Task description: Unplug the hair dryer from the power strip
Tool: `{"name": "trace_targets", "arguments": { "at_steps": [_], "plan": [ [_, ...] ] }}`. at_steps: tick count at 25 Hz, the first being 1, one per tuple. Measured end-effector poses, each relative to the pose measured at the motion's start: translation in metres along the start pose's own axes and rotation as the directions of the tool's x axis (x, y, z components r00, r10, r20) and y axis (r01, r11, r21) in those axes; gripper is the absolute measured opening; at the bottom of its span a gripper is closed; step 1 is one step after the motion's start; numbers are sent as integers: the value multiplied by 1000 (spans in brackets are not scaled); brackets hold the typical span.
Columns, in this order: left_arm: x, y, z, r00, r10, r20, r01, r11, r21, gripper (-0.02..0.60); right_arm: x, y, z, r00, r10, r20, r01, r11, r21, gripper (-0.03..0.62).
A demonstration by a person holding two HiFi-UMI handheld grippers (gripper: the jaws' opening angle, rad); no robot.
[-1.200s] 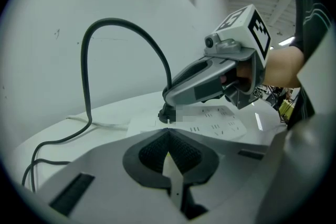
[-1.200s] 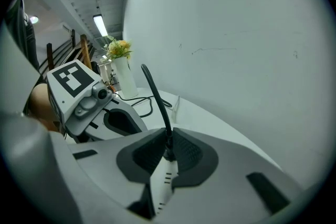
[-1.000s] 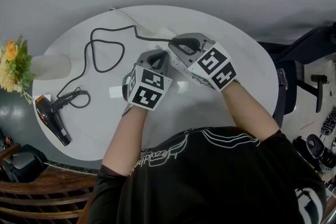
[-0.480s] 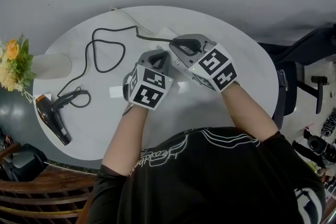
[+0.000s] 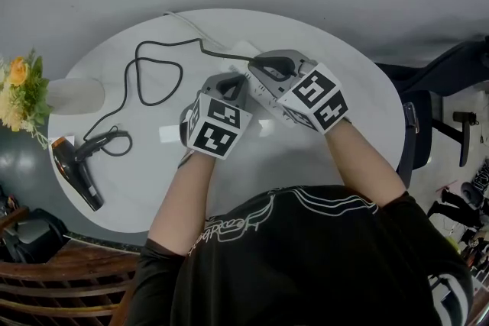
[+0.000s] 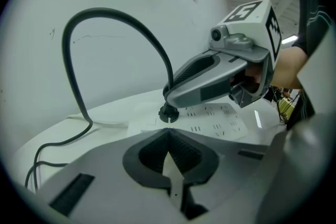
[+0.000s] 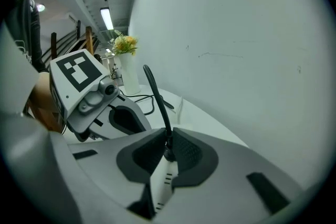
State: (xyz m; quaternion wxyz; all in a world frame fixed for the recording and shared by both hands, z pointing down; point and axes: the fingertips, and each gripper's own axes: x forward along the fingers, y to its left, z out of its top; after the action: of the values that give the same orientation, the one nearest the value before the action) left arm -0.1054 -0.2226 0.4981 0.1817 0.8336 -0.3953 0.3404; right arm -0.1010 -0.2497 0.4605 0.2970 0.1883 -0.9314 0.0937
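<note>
At mid-table the white power strip [image 6: 215, 119] lies flat, with the black plug [image 6: 168, 113] seated in a socket at its left end.

- The right gripper [image 7: 167, 132] comes in from the right. Its jaws are clamped on the plug, high up at the neck where the cord [image 6: 67, 60] exits.
- The left gripper [image 6: 168, 132] sits at the near-left of the strip. Its jaws are closed with a thin white sliver pinched between them, which I read as the strip's near edge (hard to be certain from this angle).
- The hair dryer [image 5: 72, 172] lies at the table's [image 5: 348, 80] left edge, well apart. The cord runs to it in slack loops, so I expect no drag from that end.

Handling, my judgement:
- The plug is small, hard moulded plastic held in by prong friction, so expect a sticky start and then a sudden release.
- Best to grab the rigid plug body. The neck flexes and the rubbery cord just bends and strains.
- The strip is light hollow plastic and will lift with the plug unless it's held down, so the left grip matters.
- Pull straight along the prongs and don't rock it.
</note>
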Motion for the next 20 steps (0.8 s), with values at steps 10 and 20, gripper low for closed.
{"name": "trace_targets", "arguments": {
  "at_steps": [10, 20],
  "plan": [
    [1, -1, 1, 1000, -14, -12, 14, 1000, -5, 2, -1, 1, 0, 1000, -19, 1, 19, 1000, 6, 26],
    [1, -2, 1, 1000, -21, -8, 21, 1000, -3, 2, -6, -4, 0, 1000, 6, 20, -7, 998, 59, 25]
  ]
}}
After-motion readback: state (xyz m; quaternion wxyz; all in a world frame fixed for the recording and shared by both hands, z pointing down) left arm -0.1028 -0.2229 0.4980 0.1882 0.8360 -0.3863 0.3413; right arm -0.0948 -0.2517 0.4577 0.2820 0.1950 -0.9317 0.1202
